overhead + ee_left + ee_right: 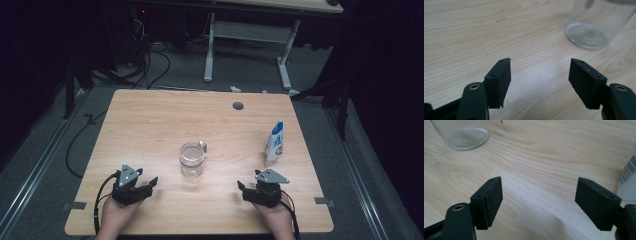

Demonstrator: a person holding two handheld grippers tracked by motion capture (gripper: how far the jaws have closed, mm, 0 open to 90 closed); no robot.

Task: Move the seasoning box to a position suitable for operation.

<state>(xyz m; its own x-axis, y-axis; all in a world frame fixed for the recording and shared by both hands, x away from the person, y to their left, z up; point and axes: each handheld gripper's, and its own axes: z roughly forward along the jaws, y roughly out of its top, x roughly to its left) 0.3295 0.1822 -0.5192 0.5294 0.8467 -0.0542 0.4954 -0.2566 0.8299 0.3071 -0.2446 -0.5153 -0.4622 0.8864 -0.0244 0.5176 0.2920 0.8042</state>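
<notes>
A wooden worktop (150, 120) is being shown, a clear glass jar (192, 160) standing mid-surface, a milk carton (274, 142) at right. The left tool (145, 189) and right tool (245, 192) are being rested with jaws apart, empty; an approach is judged pending.

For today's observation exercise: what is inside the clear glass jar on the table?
The glass jar looks empty: the wooden table shows through its clear wall and base. Nothing covers its mouth in the high view; a small clear piece by its rim is too small to identify.

Dim room, grey carpet floor (45, 150), white-legged desk (250, 30) behind (cables (150, 65) trailing beside it), light wooden table (150, 125)
</notes>
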